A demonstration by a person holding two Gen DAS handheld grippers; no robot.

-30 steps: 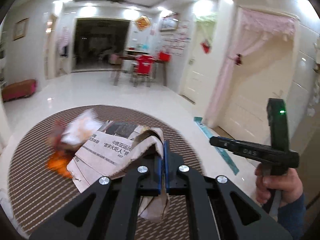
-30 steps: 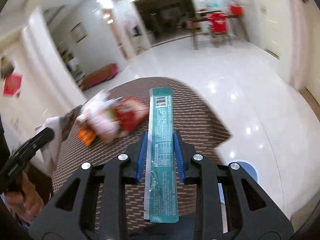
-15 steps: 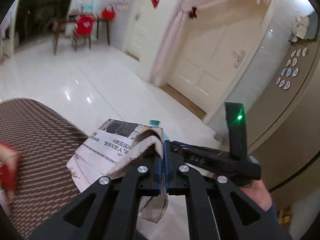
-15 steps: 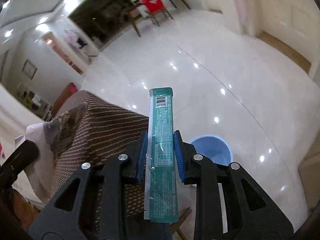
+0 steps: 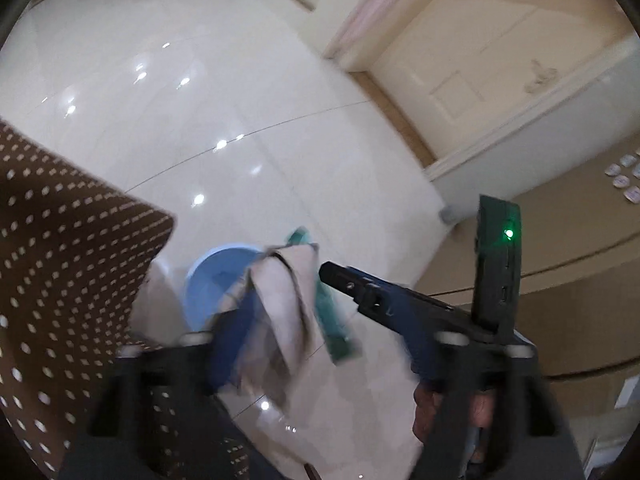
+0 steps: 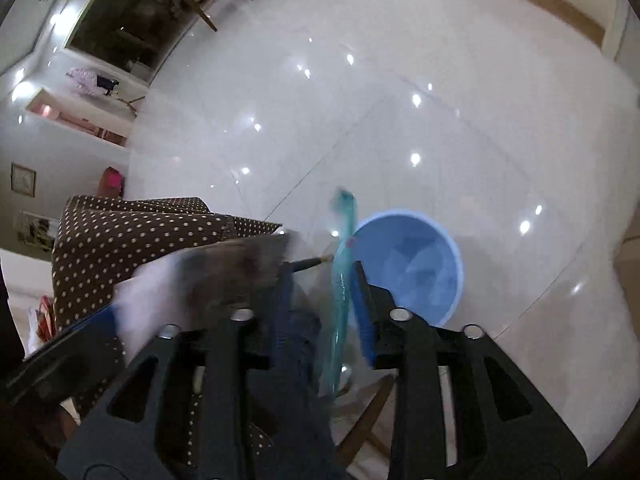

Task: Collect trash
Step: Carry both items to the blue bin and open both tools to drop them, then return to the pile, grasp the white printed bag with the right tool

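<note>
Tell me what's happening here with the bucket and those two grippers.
A person is clearing trash into the blue bucket on the floor. The left gripper has just been opening, and the crumpled newspaper hangs loose between its spread jaws. The right gripper has just been opening too; the green wrapper sits in the gap, against one pad. Neither piece is in the bucket yet.

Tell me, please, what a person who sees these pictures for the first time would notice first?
Probably the blue bin on the glossy white floor, close below both tools. Next, the teal wrapper between the opened jaws of the right hand-held gripper, and the crumpled newspaper between the wide jaws of the left hand-held gripper; both jaws have just been opening. The brown dotted tablecloth lies at the left.
</note>
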